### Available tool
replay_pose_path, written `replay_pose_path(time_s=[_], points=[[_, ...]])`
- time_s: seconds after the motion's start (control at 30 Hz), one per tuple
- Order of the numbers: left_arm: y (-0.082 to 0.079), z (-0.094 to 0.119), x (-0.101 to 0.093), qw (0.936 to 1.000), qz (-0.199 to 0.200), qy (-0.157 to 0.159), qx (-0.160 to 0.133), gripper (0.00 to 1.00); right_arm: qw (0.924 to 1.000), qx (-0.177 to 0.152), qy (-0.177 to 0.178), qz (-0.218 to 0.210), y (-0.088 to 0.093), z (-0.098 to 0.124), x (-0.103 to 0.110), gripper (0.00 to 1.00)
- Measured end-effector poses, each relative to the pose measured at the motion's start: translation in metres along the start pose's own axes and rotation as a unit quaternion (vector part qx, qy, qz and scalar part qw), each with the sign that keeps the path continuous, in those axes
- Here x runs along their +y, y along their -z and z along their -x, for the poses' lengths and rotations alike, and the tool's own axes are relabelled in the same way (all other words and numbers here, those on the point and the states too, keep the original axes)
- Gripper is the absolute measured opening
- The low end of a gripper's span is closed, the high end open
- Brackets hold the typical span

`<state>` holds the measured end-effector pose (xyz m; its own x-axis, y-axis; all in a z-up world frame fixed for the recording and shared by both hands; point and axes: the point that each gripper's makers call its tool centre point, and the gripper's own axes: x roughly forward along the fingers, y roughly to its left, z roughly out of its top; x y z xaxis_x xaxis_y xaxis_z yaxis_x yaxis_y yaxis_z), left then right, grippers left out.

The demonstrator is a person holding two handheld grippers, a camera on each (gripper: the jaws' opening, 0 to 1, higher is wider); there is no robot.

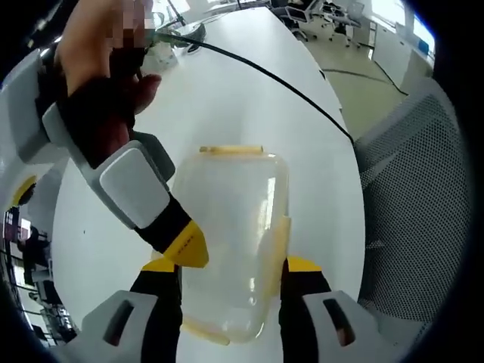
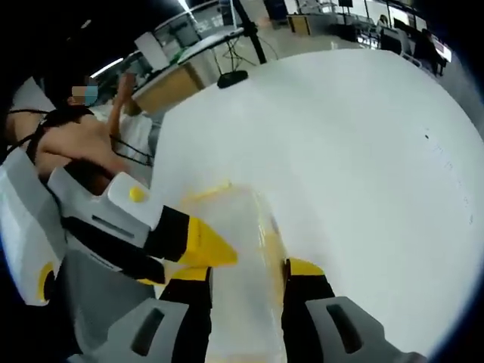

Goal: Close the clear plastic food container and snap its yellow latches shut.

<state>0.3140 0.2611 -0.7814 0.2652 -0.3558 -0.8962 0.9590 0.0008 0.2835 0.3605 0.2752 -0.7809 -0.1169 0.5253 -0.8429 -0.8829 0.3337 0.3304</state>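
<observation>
The clear plastic food container (image 1: 227, 227) lies on the white table (image 1: 249, 91) with its lid on. Yellow latches show at its far end (image 1: 231, 150), its right side (image 1: 278, 243) and its near end (image 1: 204, 331). My left gripper (image 1: 232, 266) stands open, one jaw on each side of the container. The right gripper's yellow fingertip (image 1: 189, 246), held by a hand, touches the container's left edge. In the right gripper view the container (image 2: 242, 249) is blurred. My right gripper (image 2: 246, 271) is open astride it, and the left gripper's yellow fingertip (image 2: 208, 248) rests against its left side.
A black cable (image 1: 287, 83) runs across the table beyond the container. A grey mesh chair (image 1: 423, 212) stands at the table's right edge. A person's arm (image 2: 76, 147) is at the left, with desks and a stand (image 2: 231, 76) behind.
</observation>
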Motion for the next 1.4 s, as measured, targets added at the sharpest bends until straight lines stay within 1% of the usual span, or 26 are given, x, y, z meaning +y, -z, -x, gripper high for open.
replay_pose_path(time_s=[0.07,0.1,0.13,0.17,0.2,0.23,0.27,0.3,0.33,0.37,0.4,0.43,0.53,0.7,0.83,0.97,1.03,1.07,1.13,1.27,1.4], points=[[0.000,0.000,-0.001,1.0000,0.004,-0.001,0.000,0.50,1.0000,0.003,0.004,0.000,0.001,0.000,0.001,0.34],[0.000,0.000,-0.002,1.0000,0.003,0.000,-0.002,0.50,0.9999,0.010,-0.001,0.003,0.003,0.000,0.002,0.34],[0.002,0.000,-0.005,0.9998,0.016,0.006,0.004,0.50,0.9998,0.016,-0.004,0.006,0.004,-0.001,0.003,0.33],[0.000,0.000,-0.002,1.0000,0.008,0.001,0.001,0.51,0.9998,0.017,-0.004,-0.006,0.004,-0.001,0.002,0.34],[0.001,0.000,-0.003,1.0000,0.008,0.002,0.001,0.51,0.9999,0.015,-0.004,0.004,0.003,-0.001,0.002,0.34],[0.001,0.002,-0.004,1.0000,0.004,-0.001,-0.002,0.51,0.9999,0.009,-0.007,0.002,0.004,0.001,0.002,0.35],[0.002,0.002,-0.006,0.9999,0.003,-0.011,-0.004,0.50,0.9999,0.005,-0.011,0.007,0.004,0.001,0.002,0.35],[0.002,0.002,-0.007,0.9999,0.004,-0.012,-0.006,0.49,0.9995,0.000,-0.011,0.028,0.003,0.000,0.002,0.36],[0.002,0.002,-0.007,0.9999,0.005,-0.015,-0.007,0.49,0.9999,0.002,-0.008,0.014,0.004,0.001,0.003,0.36],[0.000,0.003,-0.006,0.9998,0.001,-0.017,-0.005,0.50,0.9997,0.001,-0.006,0.022,0.003,0.002,0.004,0.36],[0.000,0.003,-0.005,0.9998,0.005,-0.020,-0.003,0.50,0.9992,-0.001,-0.004,0.040,0.002,0.003,0.002,0.36],[-0.001,0.002,-0.004,0.9997,0.009,-0.023,-0.003,0.50,0.9992,-0.003,-0.003,0.039,0.001,0.004,0.003,0.36],[-0.003,0.001,-0.005,0.9996,0.012,-0.025,0.000,0.50,0.9991,-0.003,-0.002,0.043,0.002,0.004,0.003,0.36],[-0.004,0.001,-0.004,0.9995,0.015,-0.028,0.003,0.50,0.9981,-0.004,0.002,0.061,0.002,0.005,0.002,0.37],[-0.005,0.002,-0.003,0.9996,0.012,-0.026,0.000,0.51,0.9963,-0.013,0.010,0.085,-0.001,0.008,0.002,0.37],[-0.005,0.005,-0.006,0.9997,0.021,-0.012,-0.008,0.52,0.9960,-0.031,0.013,0.082,-0.004,0.016,0.001,0.39],[-0.008,0.011,-0.005,0.9993,0.029,-0.012,-0.021,0.54,0.9950,-0.043,0.017,0.088,-0.007,0.020,0.002,0.40],[-0.011,0.015,-0.006,0.9983,0.047,-0.006,-0.033,0.54,0.9949,-0.045,0.020,0.088,-0.008,0.021,0.002,0.41],[-0.015,0.022,-0.003,0.9970,0.060,-0.007,-0.049,0.55,0.9944,-0.056,0.022,0.087,-0.010,0.025,0.004,0.42],[-0.014,0.028,0.005,0.9955,0.072,-0.012,-0.060,0.64,0.9933,-0.064,0.033,0.090,-0.012,0.030,0.004,0.42],[-0.012,0.027,0.007,0.9936,0.093,0.006,-0.064,0.70,0.9932,-0.066,0.037,0.089,-0.010,0.032,0.006,0.43]])
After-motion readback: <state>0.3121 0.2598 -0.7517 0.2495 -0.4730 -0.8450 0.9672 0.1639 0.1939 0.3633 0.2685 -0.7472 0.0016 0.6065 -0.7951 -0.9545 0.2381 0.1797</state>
